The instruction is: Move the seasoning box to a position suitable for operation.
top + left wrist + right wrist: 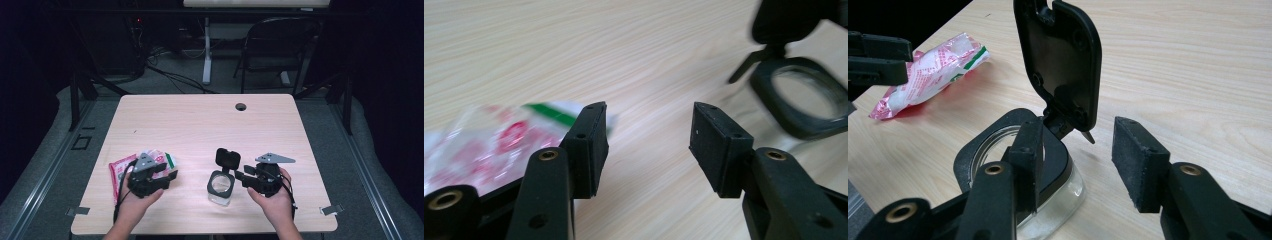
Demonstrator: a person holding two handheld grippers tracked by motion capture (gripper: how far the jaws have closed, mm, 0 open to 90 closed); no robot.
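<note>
On my left, my left gripper (159, 176) hangs over the near-left part of the table (200, 120), just above the red, white and green snack packet (120, 169) that lies flat on the wood. In the left gripper view my two black pads (589, 150) stand wide apart with bare table between them; the packet (489, 145) sits beside and behind the left-hand pad, and the blur there leaves me unable to say whether that pad brushes the wrapper, though nothing is pinched. Moving right, the clear container (220, 188) stands upright near the middle of the front edge, well apart from the packet. Its black rim frames an open mouth, and its hinged black lid (228, 159) is flipped up and stands nearly vertical at the far side of the rim. In the right gripper view that lid (1060, 62) rises straight ahead of me, and the container (1053, 200) sits low at my left-hand pad. My right gripper (240, 176) lies just beside the container on its right, level with the rim, held in my right hand (272, 197). Its pads (1140, 162) stand wide apart too, one over the rim and the other off to the side over bare wood, gripping nothing.
</note>
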